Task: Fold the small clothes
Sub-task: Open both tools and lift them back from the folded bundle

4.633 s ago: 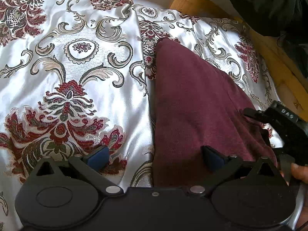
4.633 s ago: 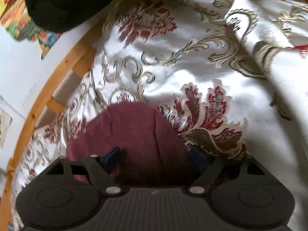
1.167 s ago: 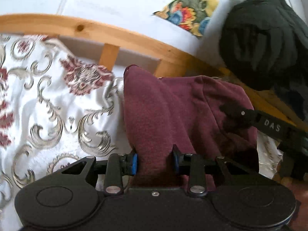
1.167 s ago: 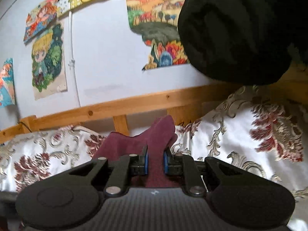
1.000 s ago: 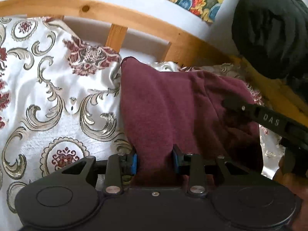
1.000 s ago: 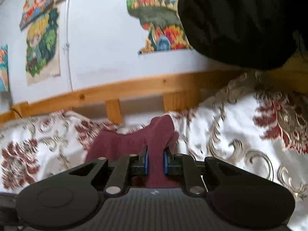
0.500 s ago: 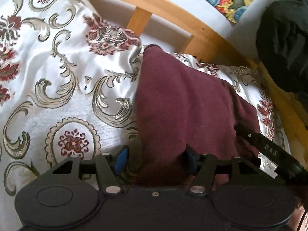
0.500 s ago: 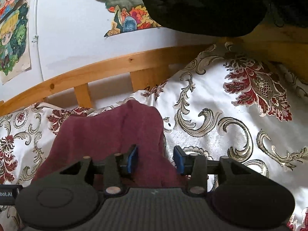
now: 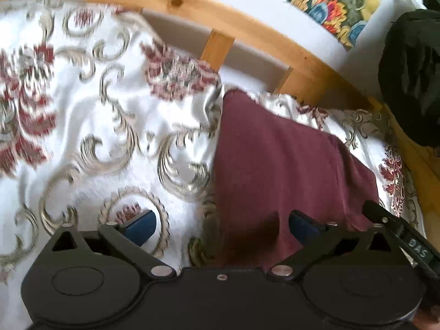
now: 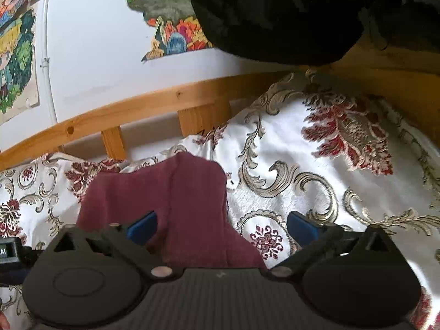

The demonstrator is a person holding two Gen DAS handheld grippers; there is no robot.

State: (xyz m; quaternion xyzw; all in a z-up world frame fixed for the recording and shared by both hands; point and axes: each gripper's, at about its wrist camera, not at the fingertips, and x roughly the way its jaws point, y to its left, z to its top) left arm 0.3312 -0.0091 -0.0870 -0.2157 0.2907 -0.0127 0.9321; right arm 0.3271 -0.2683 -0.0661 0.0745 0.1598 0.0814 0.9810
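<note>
Now a release step: left gripper and right gripper have just been opening, jaws wide, pads off the maroon garment, which lies folded on the bedspread towards 12 o'clock, near the wooden rail. Next, likely: withdraw, regrip an edge.

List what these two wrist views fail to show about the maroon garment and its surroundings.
- Maroon garment: near edge hidden behind the left gripper body, left wrist view; likewise behind the right gripper.
- Bedspread: pattern motion-blurred at left, left wrist view.
- Black bundle: cut off by the top edge, right wrist view.
</note>
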